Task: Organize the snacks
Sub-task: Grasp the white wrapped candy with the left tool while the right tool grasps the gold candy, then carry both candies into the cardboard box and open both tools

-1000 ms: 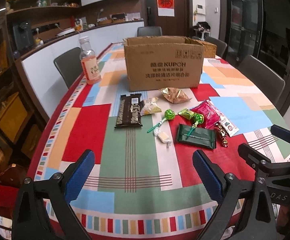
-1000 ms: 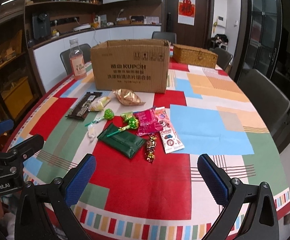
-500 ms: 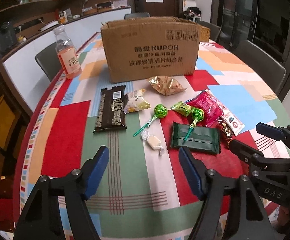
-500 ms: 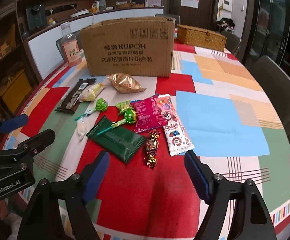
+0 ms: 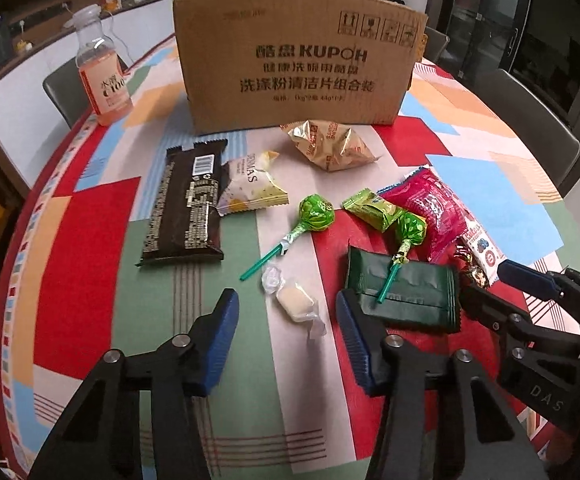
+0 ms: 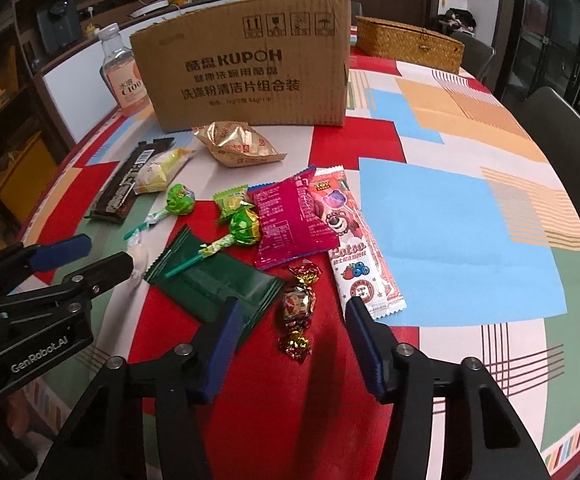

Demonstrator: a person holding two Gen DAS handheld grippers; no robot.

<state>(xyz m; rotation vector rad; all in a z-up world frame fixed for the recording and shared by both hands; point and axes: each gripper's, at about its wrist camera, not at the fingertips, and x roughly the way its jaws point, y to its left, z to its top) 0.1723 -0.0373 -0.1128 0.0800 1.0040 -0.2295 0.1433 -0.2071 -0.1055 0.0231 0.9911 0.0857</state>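
both views are dim at the rim and brighter in the middle, lit from overhead indoors. the gold foil packet [image 5: 330, 145] and the dark green wrapper [image 6: 226, 280] carry small glare spots. the right gripper [image 6: 290, 350] throws a soft shadow onto the red patch of the bench [image 6: 470, 220]. fisheye bending curves the cardboard box [image 5: 298, 60] and blackens the corners. the background shelves are dark and soft; the print on the box reads sharp.
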